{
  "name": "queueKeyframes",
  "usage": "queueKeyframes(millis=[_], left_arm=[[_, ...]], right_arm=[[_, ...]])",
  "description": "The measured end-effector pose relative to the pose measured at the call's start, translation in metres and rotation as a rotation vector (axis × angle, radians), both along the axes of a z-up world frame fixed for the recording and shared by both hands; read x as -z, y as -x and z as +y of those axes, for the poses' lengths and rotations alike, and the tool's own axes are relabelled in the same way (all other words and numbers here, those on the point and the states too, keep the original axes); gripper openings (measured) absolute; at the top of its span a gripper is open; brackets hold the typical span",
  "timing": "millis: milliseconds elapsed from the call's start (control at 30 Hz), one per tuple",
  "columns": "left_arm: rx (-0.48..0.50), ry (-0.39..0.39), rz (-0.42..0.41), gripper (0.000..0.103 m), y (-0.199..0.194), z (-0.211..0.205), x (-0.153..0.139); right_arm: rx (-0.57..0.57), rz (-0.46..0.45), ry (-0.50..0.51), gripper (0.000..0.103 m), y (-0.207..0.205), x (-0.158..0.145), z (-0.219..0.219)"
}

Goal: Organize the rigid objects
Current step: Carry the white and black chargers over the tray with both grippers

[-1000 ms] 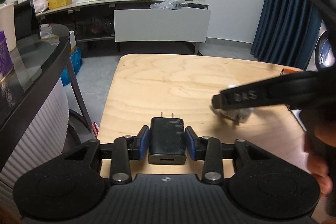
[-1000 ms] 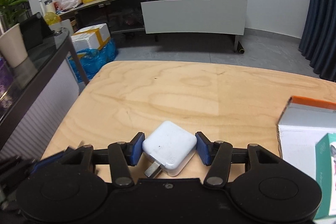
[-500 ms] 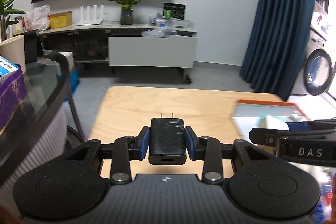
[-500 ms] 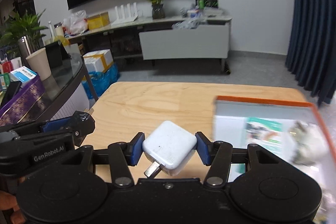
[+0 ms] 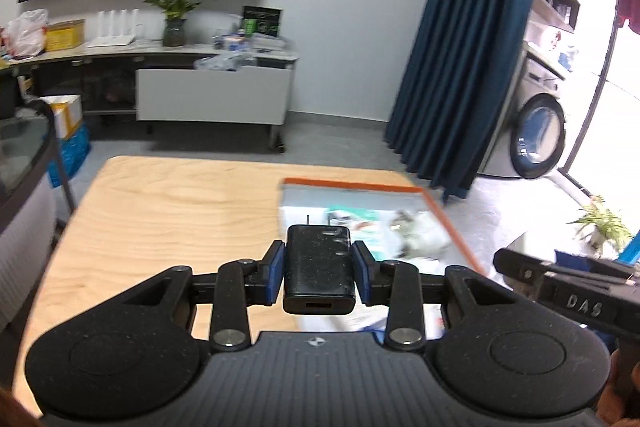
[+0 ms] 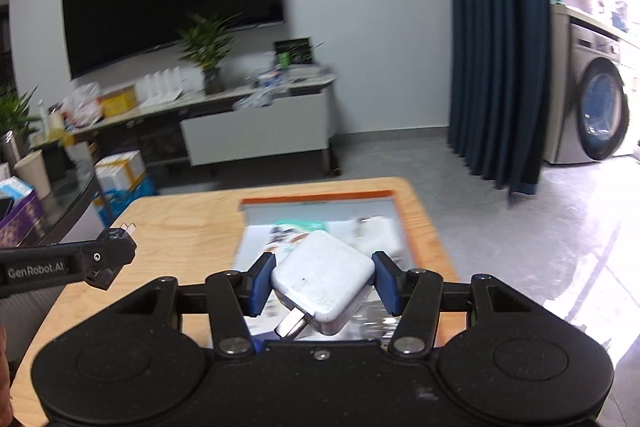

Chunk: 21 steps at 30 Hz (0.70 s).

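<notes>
Both grippers have swung across the wooden table [image 5: 168, 211] since a second ago, and the open box [image 5: 440, 215] with the orange rim, which was off at the right edge back then, now sits right ahead of them. Starting on the left, the table's bare wood runs out toward the grey floor, with a glass-topped counter [image 5: 24, 147] at the far left edge. Next, the left gripper [image 5: 319, 269] is clamped on a black charger [image 5: 319, 267], blue pads pressed on both its sides, its two prongs pointing forward and its USB port facing the camera; it's carried in the air over the near left corner of the box. From the right wrist view, the left gripper shows as a black arm at the left, prongs poking out of its tip. Moving right, the right gripper [image 6: 323, 279] is squeezing a white charger [image 6: 323, 277], turned corner-on so the pads bite two opposite corners, a metal plug sticking out toward the camera; it hangs above the box interior. Inside the box, blurred, lie a teal and white packet [image 6: 298, 229] and a white lump [image 6: 376, 233] I can't make out. Far right, a blue curtain [image 5: 464, 67] and a washing machine [image 5: 536, 135].
</notes>
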<state>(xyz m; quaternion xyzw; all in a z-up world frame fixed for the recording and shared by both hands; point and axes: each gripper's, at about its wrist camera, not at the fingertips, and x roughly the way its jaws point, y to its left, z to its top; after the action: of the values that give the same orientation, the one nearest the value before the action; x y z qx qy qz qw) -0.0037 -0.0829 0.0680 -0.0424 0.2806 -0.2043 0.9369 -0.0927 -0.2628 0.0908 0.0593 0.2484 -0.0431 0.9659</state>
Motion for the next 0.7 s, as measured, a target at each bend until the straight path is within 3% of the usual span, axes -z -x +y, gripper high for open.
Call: queueKeyframes(millis=[300,433,700], left_arm=[[0.098,-0.015,-0.034,0.036,-0.011,-0.053,-0.007],[0.096,-0.021,-0.053,0.036,-0.011,-0.064,-0.009],[0.056,-0.063,0.012,0.036,-0.008,-0.071,0.008]], right_arm=[[0.037,-0.049,-0.031,0.064,0.012,-0.01,-0.04],[0.027,-0.063,-0.03,0.064,0.009,-0.016,-0.045],[-0.003,-0.058,-0.039,0.064,0.0,-0.016,-0.044]])
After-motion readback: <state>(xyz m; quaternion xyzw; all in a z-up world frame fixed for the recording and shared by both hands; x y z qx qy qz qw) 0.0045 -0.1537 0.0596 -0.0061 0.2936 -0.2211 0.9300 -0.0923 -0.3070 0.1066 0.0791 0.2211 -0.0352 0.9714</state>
